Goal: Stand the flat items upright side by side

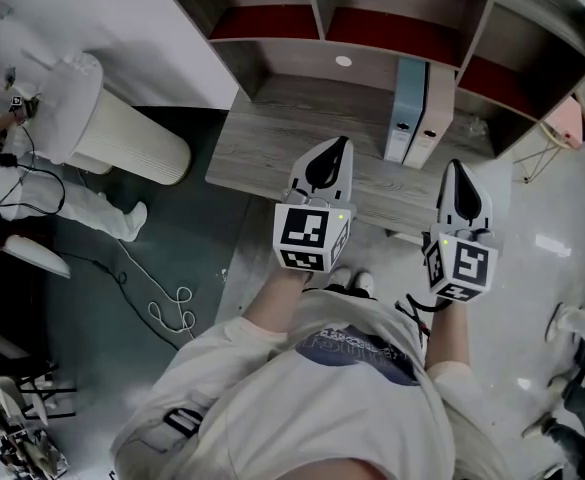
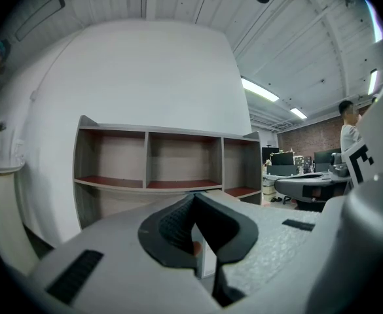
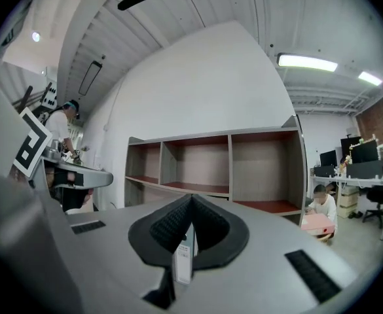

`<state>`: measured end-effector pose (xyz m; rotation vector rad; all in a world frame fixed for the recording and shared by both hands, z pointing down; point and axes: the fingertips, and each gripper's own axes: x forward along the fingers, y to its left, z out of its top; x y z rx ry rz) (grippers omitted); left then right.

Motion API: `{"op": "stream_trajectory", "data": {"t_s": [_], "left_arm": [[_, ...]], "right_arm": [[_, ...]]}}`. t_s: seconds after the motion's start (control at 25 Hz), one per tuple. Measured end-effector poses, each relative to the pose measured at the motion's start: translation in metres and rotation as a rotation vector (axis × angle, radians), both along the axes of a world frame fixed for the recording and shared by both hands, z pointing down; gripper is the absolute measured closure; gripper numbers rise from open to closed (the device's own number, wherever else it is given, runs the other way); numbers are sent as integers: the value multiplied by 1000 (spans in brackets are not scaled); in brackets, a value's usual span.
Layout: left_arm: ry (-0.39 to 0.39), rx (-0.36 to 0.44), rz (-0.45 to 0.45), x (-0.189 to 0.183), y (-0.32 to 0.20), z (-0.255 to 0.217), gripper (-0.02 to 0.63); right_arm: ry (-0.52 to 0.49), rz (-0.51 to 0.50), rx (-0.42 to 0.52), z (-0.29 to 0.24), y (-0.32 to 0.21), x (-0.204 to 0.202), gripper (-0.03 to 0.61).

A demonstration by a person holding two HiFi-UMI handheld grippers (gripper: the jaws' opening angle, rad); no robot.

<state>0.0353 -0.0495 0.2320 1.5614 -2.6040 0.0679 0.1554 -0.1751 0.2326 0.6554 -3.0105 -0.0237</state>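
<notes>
In the head view, a light-blue ring binder (image 1: 406,108) and a pale pink-beige ring binder (image 1: 433,114) stand on end on the grey wood-grain table (image 1: 272,138). They touch along their broad sides beneath the open wooden shelf unit with red boards (image 1: 322,13). Each one's long axis runs up and down, and the narrow spines face the table's front edge. Pressed together like this, each probably keeps the other from tipping, so the task looks close to done. The left claw (image 1: 342,144) and the right claw (image 1: 456,166) hang over the front edge, short of the binders, the left one just beside the blue spine's line. Both point toward the shelves, likely held back to check that the pair stays up.

In the left gripper view, the left claw (image 2: 192,200) has its ribbed black pads closed tip to tip and grips nothing. A pale upright edge (image 2: 208,261) shows through the gap below the tips, probably a binder spine beyond.

In the right gripper view, the right claw (image 3: 191,199) is likewise closed and empty. A labelled spine (image 3: 183,257), upright and facing the camera, shows through the gap beneath the tips.
</notes>
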Motion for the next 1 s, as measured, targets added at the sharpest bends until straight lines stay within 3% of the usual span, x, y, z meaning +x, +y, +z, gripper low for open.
{"op": "stream_trajectory", "data": {"t_s": [0.16,1.0], "left_arm": [[-7,1,-4,-3,0,-2,607],[-20,-4,-10,-9,-12,2,607]], "right_arm": [[15,-5,57,-2,4,-4,580],[14,1,83,-5,-7,-9,580]]}}
